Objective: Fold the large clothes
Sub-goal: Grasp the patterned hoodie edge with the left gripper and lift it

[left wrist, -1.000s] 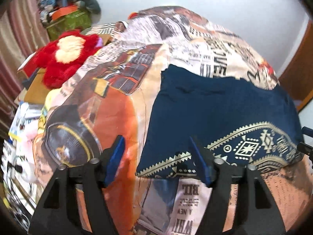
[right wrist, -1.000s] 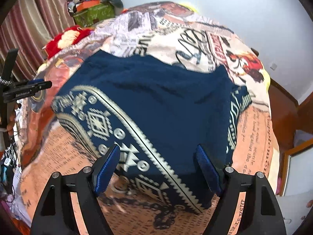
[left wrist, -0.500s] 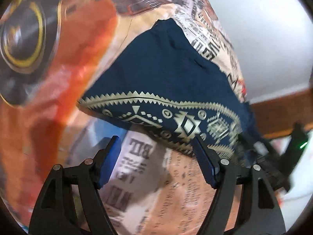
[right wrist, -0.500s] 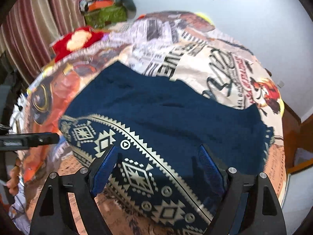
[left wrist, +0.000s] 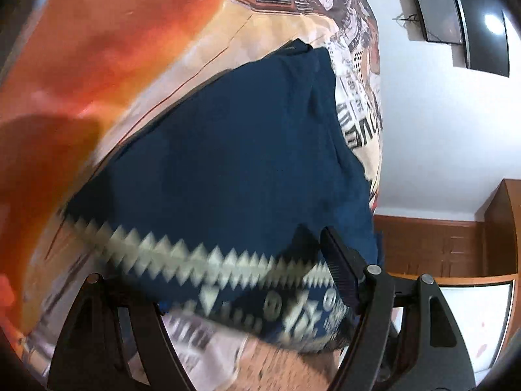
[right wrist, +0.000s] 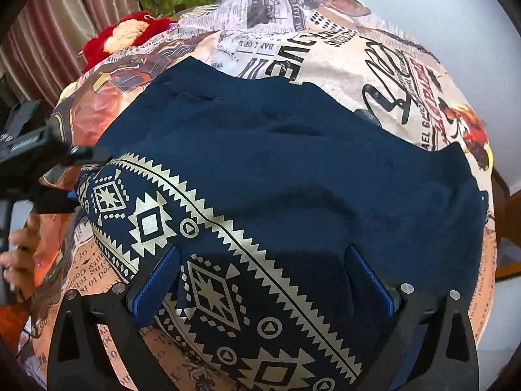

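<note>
Blue-padded fingers (right wrist: 161, 278) of the right hand-held gripper (right wrist: 263, 280) stood wide apart, having just been opening, low over the patterned hem of the navy garment (right wrist: 293, 169), with the cloth below and between them but not pinched. Toward ten o'clock in that view, the left hand-held gripper (right wrist: 49, 153) reached the garment's far hem corner, a person's hand (right wrist: 16, 254) showing below it at nine o'clock. In the blurred left wrist view, the left hand-held gripper (left wrist: 247, 296) also had its jaws parted, the cream zigzag border (left wrist: 202, 260) of the garment (left wrist: 234, 163) lying between them; whether a pad touched the cloth could not be told. The garment lay folded flat on the bed's newspaper-print cover (right wrist: 325, 52). A red plush toy (right wrist: 130, 32) sat at eleven o'clock, near striped curtains (right wrist: 65, 26).
</note>
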`<state>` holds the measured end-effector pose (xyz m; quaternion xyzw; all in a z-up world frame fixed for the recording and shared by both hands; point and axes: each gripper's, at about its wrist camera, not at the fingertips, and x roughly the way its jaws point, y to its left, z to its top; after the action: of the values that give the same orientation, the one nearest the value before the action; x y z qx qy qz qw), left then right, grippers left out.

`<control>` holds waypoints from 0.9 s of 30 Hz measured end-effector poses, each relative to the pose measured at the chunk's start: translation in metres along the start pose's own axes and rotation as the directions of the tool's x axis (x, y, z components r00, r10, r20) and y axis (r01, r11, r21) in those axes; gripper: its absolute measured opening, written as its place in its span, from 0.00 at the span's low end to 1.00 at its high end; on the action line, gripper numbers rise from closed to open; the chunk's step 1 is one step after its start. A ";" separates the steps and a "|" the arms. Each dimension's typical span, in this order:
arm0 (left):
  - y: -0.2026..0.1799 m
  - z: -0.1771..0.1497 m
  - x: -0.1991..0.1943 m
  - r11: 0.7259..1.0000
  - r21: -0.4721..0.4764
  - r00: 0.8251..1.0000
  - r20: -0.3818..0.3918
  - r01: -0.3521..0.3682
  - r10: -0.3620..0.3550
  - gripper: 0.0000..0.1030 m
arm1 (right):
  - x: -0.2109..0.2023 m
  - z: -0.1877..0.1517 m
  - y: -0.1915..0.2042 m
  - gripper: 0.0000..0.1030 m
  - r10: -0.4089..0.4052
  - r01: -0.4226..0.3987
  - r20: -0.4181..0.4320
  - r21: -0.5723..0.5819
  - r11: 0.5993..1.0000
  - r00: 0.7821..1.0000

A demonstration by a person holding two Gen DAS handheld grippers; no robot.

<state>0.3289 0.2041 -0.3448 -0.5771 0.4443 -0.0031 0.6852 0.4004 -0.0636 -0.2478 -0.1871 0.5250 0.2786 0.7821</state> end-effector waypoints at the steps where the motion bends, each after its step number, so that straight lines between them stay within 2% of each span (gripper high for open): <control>1: -0.002 0.003 0.004 1.000 -0.001 1.000 0.003 -0.004 0.004 0.72 | 0.000 0.000 0.000 0.98 0.002 -0.002 0.000 0.001 1.000 1.000; 3: -0.002 0.009 0.007 1.000 -0.003 1.000 0.012 -0.023 0.023 0.71 | -0.001 0.001 -0.001 0.98 0.007 -0.007 0.000 0.000 1.000 1.000; 5: -0.007 0.013 0.010 0.998 -0.004 0.997 0.041 -0.066 0.066 0.66 | -0.003 0.003 -0.002 0.98 0.014 -0.014 -0.002 -0.001 1.000 1.000; 7: -0.013 0.015 0.015 0.989 0.022 0.987 0.079 -0.144 0.142 0.48 | -0.009 0.008 -0.003 0.98 0.031 -0.031 0.002 -0.004 1.000 1.000; 9: -0.018 0.015 0.017 0.980 0.049 0.975 0.120 -0.195 0.188 0.38 | -0.017 0.015 -0.005 0.98 0.033 -0.033 0.035 0.000 0.999 0.999; 13: -0.031 0.010 0.010 0.963 0.117 0.956 0.198 -0.242 0.216 0.23 | -0.028 0.028 -0.002 0.98 -0.009 0.008 0.108 0.007 1.000 0.994; 16: -0.051 0.003 0.000 0.937 0.206 0.942 0.247 -0.281 0.228 0.18 | -0.019 0.035 0.002 0.98 -0.029 0.028 0.094 0.004 1.000 0.995; 18: -0.069 -0.001 -0.007 0.910 0.277 0.929 0.292 -0.309 0.227 0.16 | -0.008 0.035 0.007 0.98 -0.032 0.034 0.065 -0.027 0.999 0.997; 20: -0.092 -0.012 -0.014 0.866 0.364 0.914 0.344 -0.342 0.217 0.14 | 0.002 0.031 0.010 0.98 -0.038 0.040 0.051 -0.045 0.998 0.998; 21: -0.103 -0.018 -0.015 0.844 0.400 0.907 0.363 -0.358 0.213 0.13 | 0.006 0.030 0.010 0.98 -0.030 0.032 0.047 -0.041 0.999 0.998; 23: -0.128 -0.034 -0.014 0.780 0.487 0.893 0.403 -0.393 0.198 0.11 | 0.013 0.028 0.006 0.99 0.009 -0.009 0.021 -0.002 1.000 1.000; 27: -0.169 -0.060 -0.005 0.681 0.606 0.892 0.422 -0.411 0.163 0.09 | 0.020 0.026 -0.003 0.99 0.062 -0.062 -0.008 0.042 0.997 0.998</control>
<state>0.3750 0.1028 -0.2039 -0.1990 0.3750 0.0415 0.9045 0.4265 -0.0456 -0.2564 -0.1558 0.5398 0.2910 0.7744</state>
